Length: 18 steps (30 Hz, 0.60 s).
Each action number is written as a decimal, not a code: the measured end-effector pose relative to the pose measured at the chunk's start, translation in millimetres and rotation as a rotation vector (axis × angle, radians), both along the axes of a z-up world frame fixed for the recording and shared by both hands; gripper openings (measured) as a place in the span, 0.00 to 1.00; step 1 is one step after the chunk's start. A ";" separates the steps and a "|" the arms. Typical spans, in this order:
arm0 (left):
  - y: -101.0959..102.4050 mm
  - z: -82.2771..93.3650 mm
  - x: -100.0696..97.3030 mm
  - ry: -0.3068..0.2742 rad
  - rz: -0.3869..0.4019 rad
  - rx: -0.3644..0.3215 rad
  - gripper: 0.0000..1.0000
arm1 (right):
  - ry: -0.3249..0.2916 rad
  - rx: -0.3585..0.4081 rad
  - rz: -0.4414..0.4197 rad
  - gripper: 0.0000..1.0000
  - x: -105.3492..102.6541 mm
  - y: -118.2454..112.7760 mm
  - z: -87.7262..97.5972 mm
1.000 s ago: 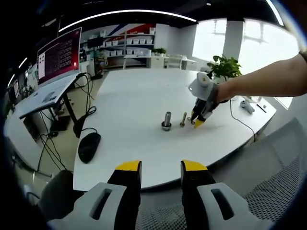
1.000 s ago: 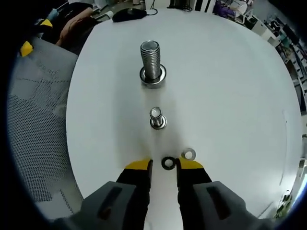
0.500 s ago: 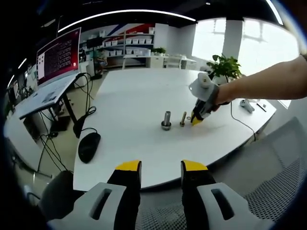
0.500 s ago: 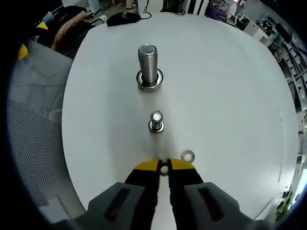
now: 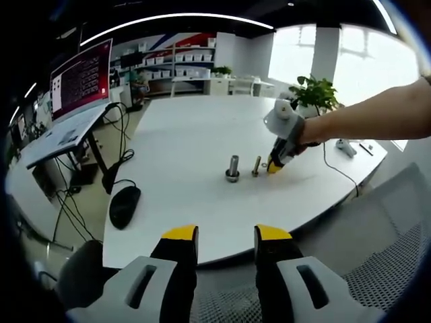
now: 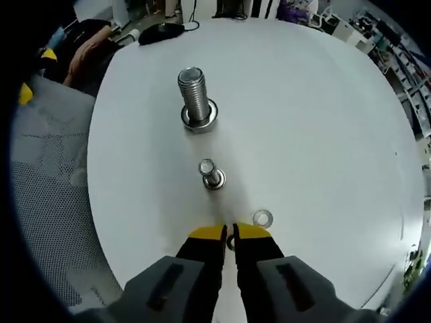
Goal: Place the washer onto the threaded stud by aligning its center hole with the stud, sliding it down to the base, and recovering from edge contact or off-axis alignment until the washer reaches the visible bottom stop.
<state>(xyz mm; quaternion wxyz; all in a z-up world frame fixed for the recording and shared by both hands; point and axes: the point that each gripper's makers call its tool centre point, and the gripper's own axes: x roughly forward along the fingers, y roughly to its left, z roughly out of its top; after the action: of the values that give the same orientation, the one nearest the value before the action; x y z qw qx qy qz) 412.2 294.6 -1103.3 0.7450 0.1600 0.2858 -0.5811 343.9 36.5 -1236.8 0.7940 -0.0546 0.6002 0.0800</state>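
A large threaded stud (image 6: 196, 97) stands upright on its base on the white table (image 6: 323, 134), with a small stud (image 6: 210, 173) nearer to me. My right gripper (image 6: 229, 237) is shut on a dark washer (image 6: 230, 241), just short of the small stud. A silver washer (image 6: 262, 218) lies flat just right of the yellow tips. In the left gripper view the right gripper (image 5: 275, 166), held by a person's arm, sits right of the small stud (image 5: 256, 167) and the large stud (image 5: 232, 168). My left gripper (image 5: 225, 235) is open and empty, off the table's near edge.
A black mouse (image 5: 124, 205) with its cable lies at the table's left edge. A potted plant (image 5: 313, 94) stands at the far right, a monitor (image 5: 81, 77) on a desk to the left. Mesh chair fabric (image 6: 47, 182) borders the table.
The right gripper's jaws, open around the dark washer a second ago, have shut on it. The right view has shifted slightly; the left gripper has not moved.
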 end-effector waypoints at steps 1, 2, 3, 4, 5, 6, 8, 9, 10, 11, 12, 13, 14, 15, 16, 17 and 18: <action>0.2 -0.2 0.3 0.000 0.000 0.000 0.31 | -0.004 -0.006 0.006 0.18 -2.3 -0.4 2.1; 0.0 -0.1 0.2 0.000 -0.001 0.001 0.31 | -0.008 -0.010 0.008 0.20 -5.5 1.9 5.6; -0.1 0.1 0.0 0.000 -0.002 0.001 0.31 | -0.014 -0.012 0.012 0.20 -6.5 2.0 7.5; -0.1 0.2 -0.1 0.000 -0.002 0.001 0.31 | -0.030 -0.008 0.011 0.20 -2.7 -0.7 7.0; 0.0 -0.3 0.2 0.000 -0.002 0.001 0.31 | -0.040 -0.001 0.007 0.20 -2.1 -0.4 8.6; 0.1 -0.4 0.4 0.000 -0.002 0.000 0.31 | -0.051 0.007 0.002 0.20 -2.4 1.7 12.2; 0.0 -0.3 0.6 0.000 -0.002 0.000 0.31 | -0.057 0.006 0.013 0.20 -2.8 0.4 13.2; -0.3 0.2 0.2 0.000 -0.002 0.000 0.31 | -0.063 0.004 0.013 0.20 -2.6 -0.9 13.4; -0.5 0.7 -0.2 0.001 -0.003 0.001 0.31 | -0.070 0.011 0.014 0.21 -1.8 -1.5 12.5; -0.4 0.1 0.0 0.000 -0.004 0.002 0.31 | -0.064 0.018 0.022 0.22 -3.5 0.5 11.9; -0.3 0.0 0.1 0.000 -0.004 0.002 0.31 | -0.054 0.016 0.039 0.23 -5.5 -0.1 10.6; -0.2 -0.4 0.6 0.000 -0.004 0.001 0.31 | -0.046 -0.001 0.058 0.24 -7.5 -2.4 10.2; -0.2 -0.2 0.4 0.001 -0.004 0.001 0.31 | -0.046 -0.008 0.060 0.24 -7.3 -4.1 10.0; -0.3 0.0 0.1 0.001 -0.005 0.001 0.31 | -0.048 -0.009 0.059 0.25 -7.2 -4.7 10.1; -0.4 0.4 -0.3 0.001 -0.005 0.001 0.32 | -0.050 -0.012 0.055 0.25 -7.1 -6.0 10.7; -0.2 0.3 0.3 0.001 -0.004 0.000 0.32 | -0.050 -0.012 0.054 0.25 -7.1 -6.6 10.5; -0.2 0.2 0.7 0.002 -0.002 -0.001 0.32 | -0.045 -0.011 0.057 0.25 -7.7 -6.6 9.9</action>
<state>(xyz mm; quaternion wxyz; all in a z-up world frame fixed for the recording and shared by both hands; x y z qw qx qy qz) 412.9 294.5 -1103.0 0.7442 0.1594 0.2858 -0.5823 336.3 29.9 -1226.9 0.8044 -0.0781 0.5807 0.0980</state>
